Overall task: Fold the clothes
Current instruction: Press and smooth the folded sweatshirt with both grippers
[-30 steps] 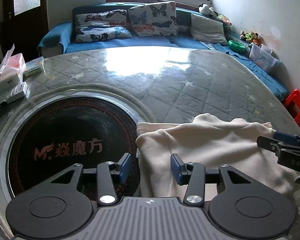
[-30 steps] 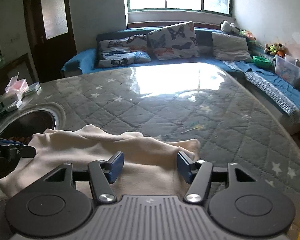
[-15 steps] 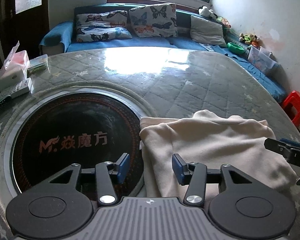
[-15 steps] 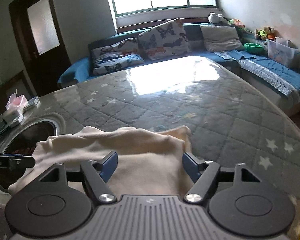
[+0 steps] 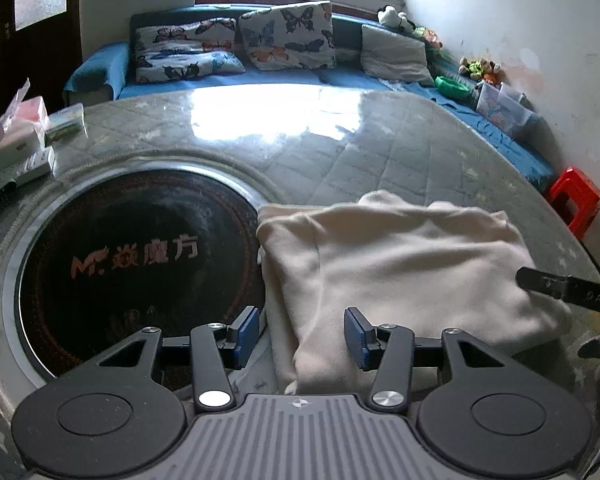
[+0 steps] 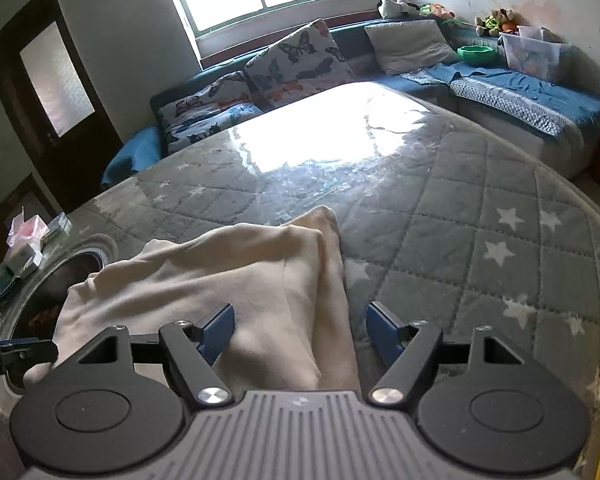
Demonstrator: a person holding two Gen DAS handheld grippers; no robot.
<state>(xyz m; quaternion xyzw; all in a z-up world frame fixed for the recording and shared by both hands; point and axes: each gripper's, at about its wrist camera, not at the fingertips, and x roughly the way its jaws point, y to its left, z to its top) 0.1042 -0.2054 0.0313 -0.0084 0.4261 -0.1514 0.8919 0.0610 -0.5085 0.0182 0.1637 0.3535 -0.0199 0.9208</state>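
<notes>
A cream garment lies folded on the quilted grey table, its left edge beside the dark round hotplate. It also shows in the right wrist view. My left gripper is open, its jaws standing apart over the garment's near left corner, holding nothing. My right gripper is open over the garment's near right edge, holding nothing. A tip of the right gripper shows at the right edge of the left wrist view; a tip of the left gripper shows at the left of the right wrist view.
A round black hotplate with orange lettering is set into the table at the left. Boxes and packets sit at the table's far left. A blue sofa with butterfly cushions runs behind. A red stool stands at the right.
Both grippers have drawn back and risen a little from the garment, and the right one has swung to the right. The garment lies still. Both stay open.
</notes>
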